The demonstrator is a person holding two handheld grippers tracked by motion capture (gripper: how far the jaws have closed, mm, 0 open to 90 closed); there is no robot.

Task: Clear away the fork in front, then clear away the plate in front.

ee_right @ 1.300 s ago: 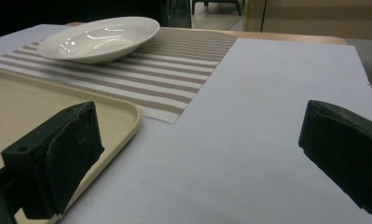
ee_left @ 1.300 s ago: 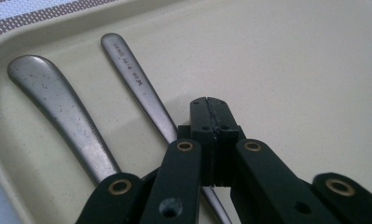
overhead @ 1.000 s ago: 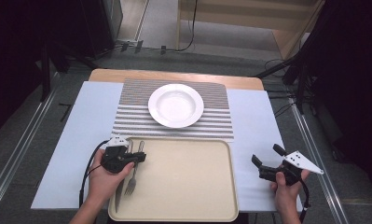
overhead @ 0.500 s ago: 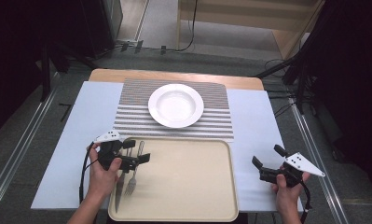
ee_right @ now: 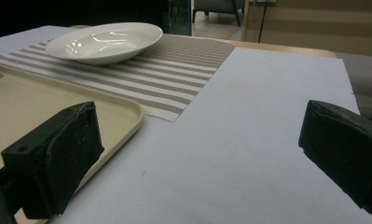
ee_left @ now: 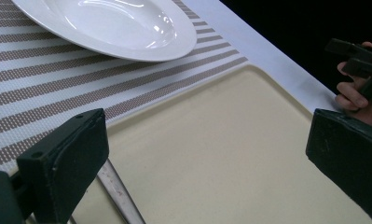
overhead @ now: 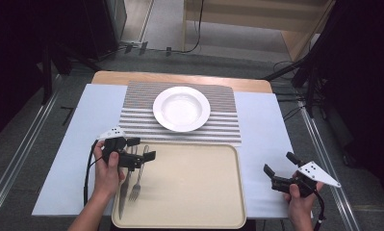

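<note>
A fork point(overhead: 137, 180) and a knife point(overhead: 123, 191) lie side by side along the left end of the beige tray point(overhead: 189, 192). My left gripper point(overhead: 141, 148) hovers over their upper ends. Its jaws have just been opening and now stand wide apart with nothing gripped. In the left gripper view the knife blade point(ee_left: 120, 196) lies on the tray below the left pad point(ee_left: 67, 161). My right gripper point(overhead: 279, 164) rests open over the pale blue mat point(overhead: 266, 139), right of the tray, with nothing between its pads point(ee_right: 58, 154). A white plate point(overhead: 181, 108) sits on the striped placemat point(overhead: 141, 122).
The tray's rim point(ee_right: 127, 109) runs close to the right gripper's left side. The plate point(ee_right: 104, 39) stands farther back. The wooden table edge point(overhead: 180, 77) lies beyond the placemat, and dark floor with cables surrounds the table.
The left gripper's jaws have spread apart and the hand has turned, pointing right across the tray. The fork and knife now lie free on the tray. The right hand has stayed put.
</note>
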